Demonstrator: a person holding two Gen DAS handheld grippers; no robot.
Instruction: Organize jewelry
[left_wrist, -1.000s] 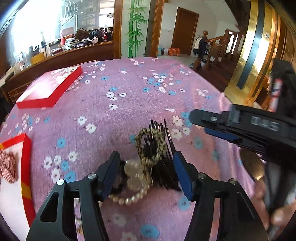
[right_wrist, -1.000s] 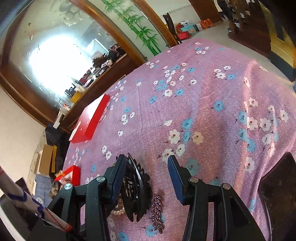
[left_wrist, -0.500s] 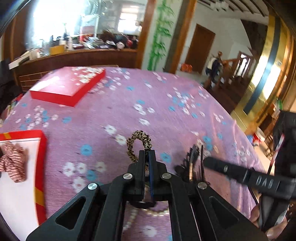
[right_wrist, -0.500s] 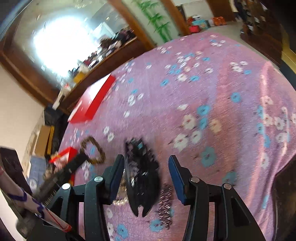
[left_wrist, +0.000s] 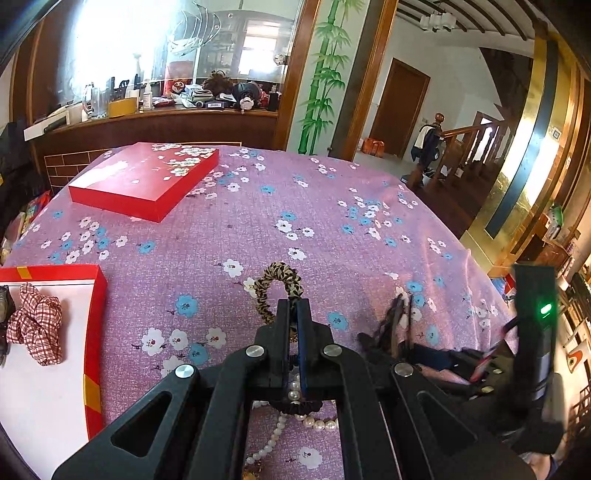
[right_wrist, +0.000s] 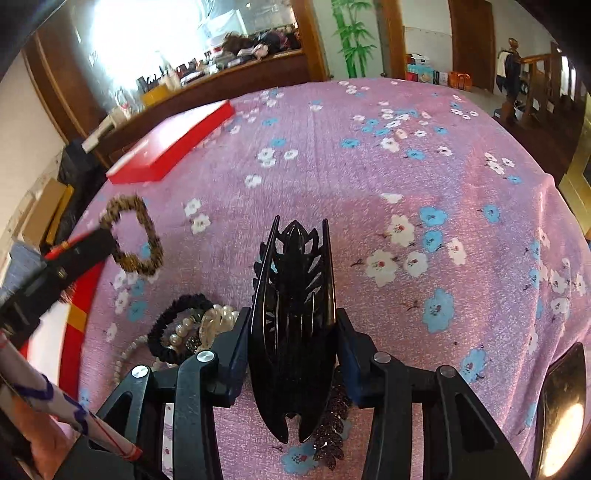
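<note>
My left gripper (left_wrist: 294, 306) is shut on a leopard-print scrunchie (left_wrist: 279, 281) and holds it above the purple floral tablecloth; the scrunchie also shows in the right wrist view (right_wrist: 133, 236). My right gripper (right_wrist: 293, 325) is shut on a large black claw hair clip (right_wrist: 293, 314), which also shows in the left wrist view (left_wrist: 393, 325). A pile lies below: a pearl necklace (left_wrist: 295, 417), a black scrunchie (right_wrist: 177, 325), and a dark beaded clip (right_wrist: 334, 424).
An open red box with a white inside (left_wrist: 94, 332) sits at the left and holds a red checked scrunchie (left_wrist: 35, 328). A closed red lid (left_wrist: 147, 181) lies at the far left. The table edge drops off to the right.
My left gripper closed on the leopard scrunchie and lifted it away from the pile. My right gripper closed on the black claw clip.
</note>
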